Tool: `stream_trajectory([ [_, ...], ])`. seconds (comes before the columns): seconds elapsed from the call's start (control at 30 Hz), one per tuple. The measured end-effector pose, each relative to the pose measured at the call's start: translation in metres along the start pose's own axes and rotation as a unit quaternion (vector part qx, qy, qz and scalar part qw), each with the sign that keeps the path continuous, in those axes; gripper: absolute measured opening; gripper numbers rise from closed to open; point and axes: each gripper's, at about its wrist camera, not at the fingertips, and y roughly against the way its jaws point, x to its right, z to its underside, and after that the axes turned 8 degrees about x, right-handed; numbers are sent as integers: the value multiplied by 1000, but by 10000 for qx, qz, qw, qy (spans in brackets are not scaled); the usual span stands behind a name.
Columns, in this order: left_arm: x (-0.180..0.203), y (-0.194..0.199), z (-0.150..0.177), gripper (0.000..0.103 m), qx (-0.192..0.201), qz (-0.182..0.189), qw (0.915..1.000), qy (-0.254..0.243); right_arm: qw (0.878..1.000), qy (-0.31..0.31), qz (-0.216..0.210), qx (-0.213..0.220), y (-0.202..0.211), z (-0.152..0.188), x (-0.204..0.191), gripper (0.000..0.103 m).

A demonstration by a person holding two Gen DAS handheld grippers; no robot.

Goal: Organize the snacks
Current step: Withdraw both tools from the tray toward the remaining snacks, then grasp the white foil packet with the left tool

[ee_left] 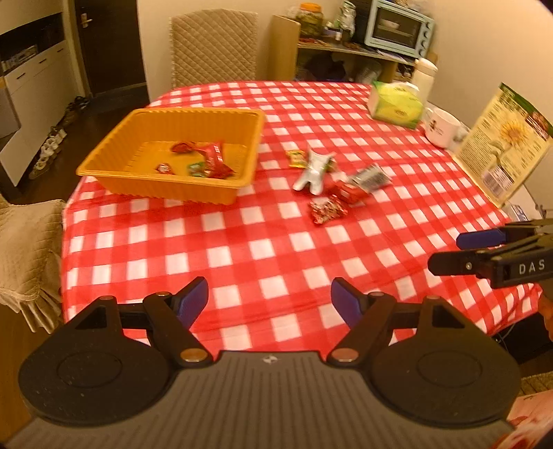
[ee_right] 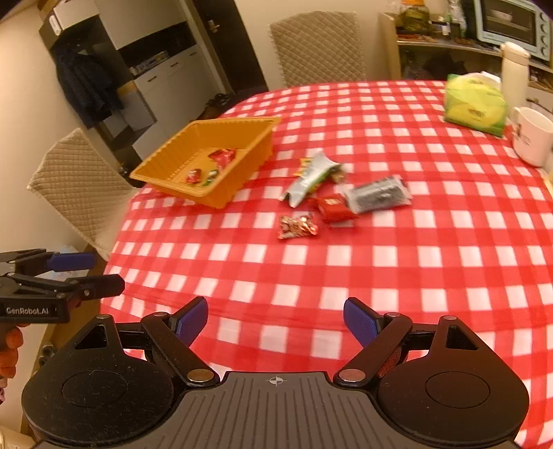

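Observation:
An orange basket (ee_left: 103,162) (ee_right: 257,152) stands on the red checked table and holds a few red and green wrapped snacks (ee_left: 211,159) (ee_right: 223,157). To its right lies a loose heap: a silver packet (ee_left: 312,171) (ee_right: 307,178), a red packet (ee_left: 349,191) (ee_right: 333,207), a dark packet (ee_left: 371,178) (ee_right: 378,195), a red-and-white sweet bag (ee_left: 326,209) (ee_right: 297,224) and a small green-yellow packet (ee_left: 296,158). My left gripper (ee_left: 269,304) (ee_right: 103,273) is open and empty above the near table edge. My right gripper (ee_right: 276,323) (ee_left: 446,252) is open and empty beside it.
A green tissue pack (ee_left: 395,103) (ee_right: 475,103), a white mug (ee_left: 442,129) (ee_right: 532,138), a white flask (ee_left: 424,74) (ee_right: 515,76) and a propped leaflet (ee_left: 504,141) stand at the table's right. Quilted chairs (ee_left: 214,48) (ee_right: 79,179) surround the table. A shelf with a toaster oven (ee_left: 397,29) stands behind.

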Motion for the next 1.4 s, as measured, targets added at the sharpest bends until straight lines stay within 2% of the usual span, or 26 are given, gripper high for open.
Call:
stream_trajectory([
  [0.43,40,-31,0,74,-210,388,9986,-302,9975,-412,572,-98,9,17,43,85],
  [0.6,47,-51,-7,68,-254,517,9974,-429,9945,-622,838,-125,5,18,58,85],
  [0.9,55,-92,-31,57,-233,697,9946,-731,9882,-922,1222,-114,-6,11,81,85],
  [1.17,52,-128,-57,57,-196,759,9920,-985,9842,-1104,1386,15,-20,-2,91,85],
  [1.4,50,-163,-79,48,-211,817,9892,-1197,9799,-1277,1523,181,-35,-15,101,85],
])
